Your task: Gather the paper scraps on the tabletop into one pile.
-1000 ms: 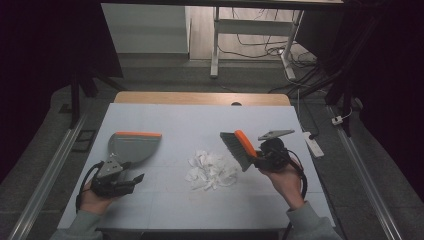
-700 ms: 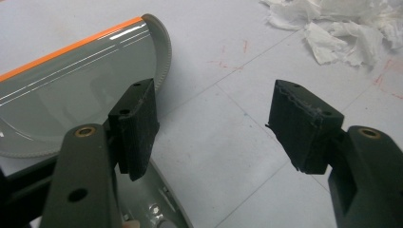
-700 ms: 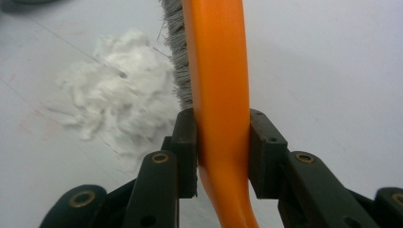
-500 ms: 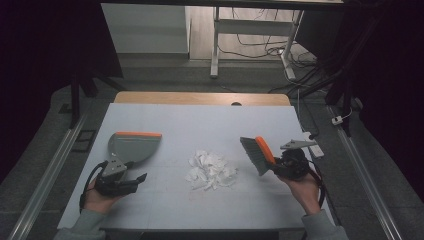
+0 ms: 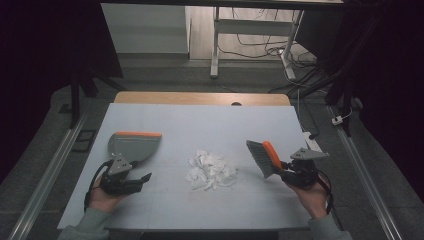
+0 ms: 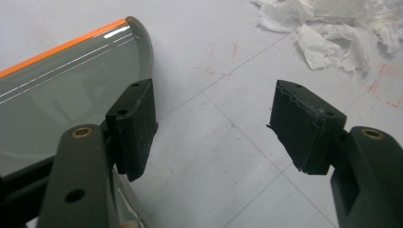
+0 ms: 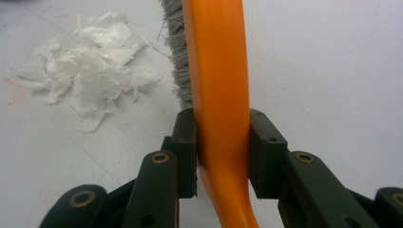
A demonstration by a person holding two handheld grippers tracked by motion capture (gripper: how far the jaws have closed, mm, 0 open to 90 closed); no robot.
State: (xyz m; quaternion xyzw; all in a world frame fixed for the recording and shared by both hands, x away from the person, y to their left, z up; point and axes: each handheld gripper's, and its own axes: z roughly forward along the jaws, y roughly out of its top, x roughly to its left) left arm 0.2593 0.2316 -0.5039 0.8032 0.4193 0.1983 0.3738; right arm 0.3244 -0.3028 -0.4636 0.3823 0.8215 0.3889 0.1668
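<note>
Right gripper (image 7: 222, 147) clamped on orange brush (image 5: 265, 157) handle, bristles just right of torn paper pile (image 5: 211, 171), left gripper (image 6: 214, 128) jaws apart, empty, having just widened, beside grey dustpan (image 5: 134, 146), no readable writing anywhere

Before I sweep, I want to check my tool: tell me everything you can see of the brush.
The brush is a hand brush with a smooth orange handle, plastic by its look, and a block of grey bristles. The right tongs are shut on the handle, one pad pressing each side. In the high view it is right of the heap of torn white paper, apart from it, bristles pointing toward the heap. Whether the bristle tips touch the table I cannot tell.
</note>
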